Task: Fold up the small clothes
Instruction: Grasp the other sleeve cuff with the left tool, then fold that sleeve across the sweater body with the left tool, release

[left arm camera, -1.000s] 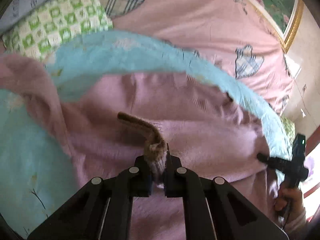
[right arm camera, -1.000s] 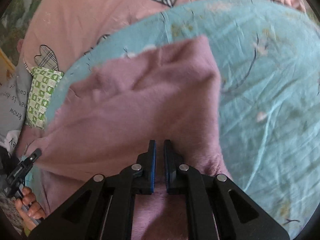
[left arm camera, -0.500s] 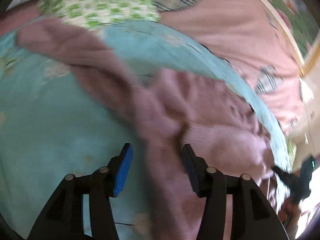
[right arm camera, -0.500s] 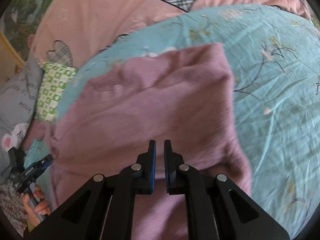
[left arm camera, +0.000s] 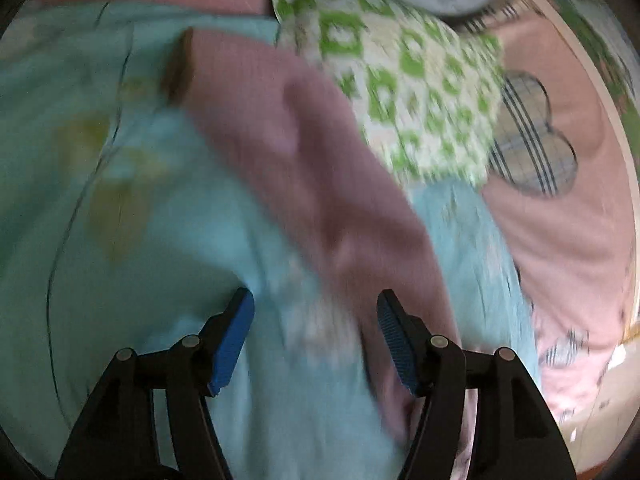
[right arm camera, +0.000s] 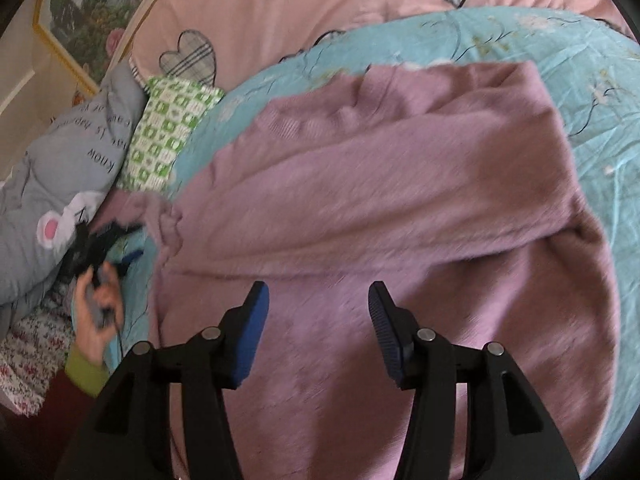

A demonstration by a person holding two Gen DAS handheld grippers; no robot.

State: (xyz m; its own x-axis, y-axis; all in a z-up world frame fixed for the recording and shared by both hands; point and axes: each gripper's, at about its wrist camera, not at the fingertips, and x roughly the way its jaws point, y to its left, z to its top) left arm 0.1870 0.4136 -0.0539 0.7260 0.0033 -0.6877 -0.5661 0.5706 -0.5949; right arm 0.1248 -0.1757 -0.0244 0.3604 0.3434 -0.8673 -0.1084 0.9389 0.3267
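Note:
A mauve fuzzy sweater (right arm camera: 400, 200) lies folded over on a light blue floral sheet (right arm camera: 592, 92). My right gripper (right arm camera: 316, 316) hovers just above its near part, jaws opening, nothing between them. In the blurred left wrist view one mauve sleeve (left arm camera: 304, 152) with a brown cuff (left arm camera: 178, 68) stretches across the blue sheet (left arm camera: 100, 240). My left gripper (left arm camera: 314, 334) is over the sheet beside that sleeve, jaws opening, nothing pinched. The right wrist view shows the left gripper (right arm camera: 108, 248) in a hand at the sweater's left edge.
A green-and-white checked pillow (right arm camera: 168, 136) and a grey printed pillow (right arm camera: 68, 168) lie at the left. A pink bedspread with plaid hearts (right arm camera: 280, 12) covers the far side. A framed picture (right arm camera: 92, 12) leans on the wall behind.
Both grippers went from shut to open. The left let go of the brown-cuffed sleeve and swung away to the left over the blue sheet. The right released the sweater and drew back slightly.

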